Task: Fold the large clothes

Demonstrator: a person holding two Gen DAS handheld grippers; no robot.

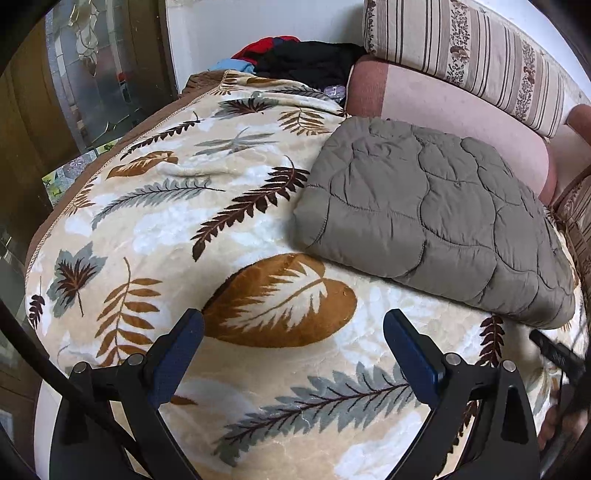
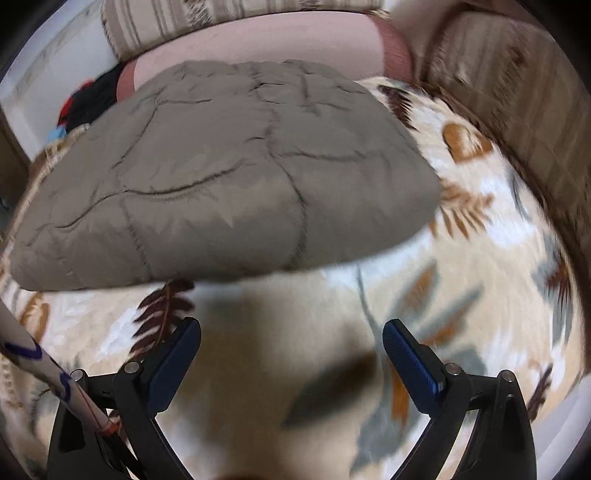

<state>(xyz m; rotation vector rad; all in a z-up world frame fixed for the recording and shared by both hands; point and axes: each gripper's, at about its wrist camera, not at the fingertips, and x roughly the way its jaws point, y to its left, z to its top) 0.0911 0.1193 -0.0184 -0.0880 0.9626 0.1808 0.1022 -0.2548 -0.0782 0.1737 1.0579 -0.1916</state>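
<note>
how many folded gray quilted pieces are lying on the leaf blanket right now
1. The gray quilted piece lies folded on the leaf blanket, beside the pink bolster, ahead of both open grippers. Other clothes are piled at the far end, off the blanket's middle; more may be hidden.

A home, a living or sleeping room; a plush leaf-print blanket (image 1: 177, 229) covers the seat; pink bolster (image 1: 454, 122) and striped floral cushion (image 1: 469, 55) along a white wall (image 1: 258, 26); loose clothes pile (image 1: 295, 59) in the corner; patterned glass door (image 1: 92, 70) at left.
</note>
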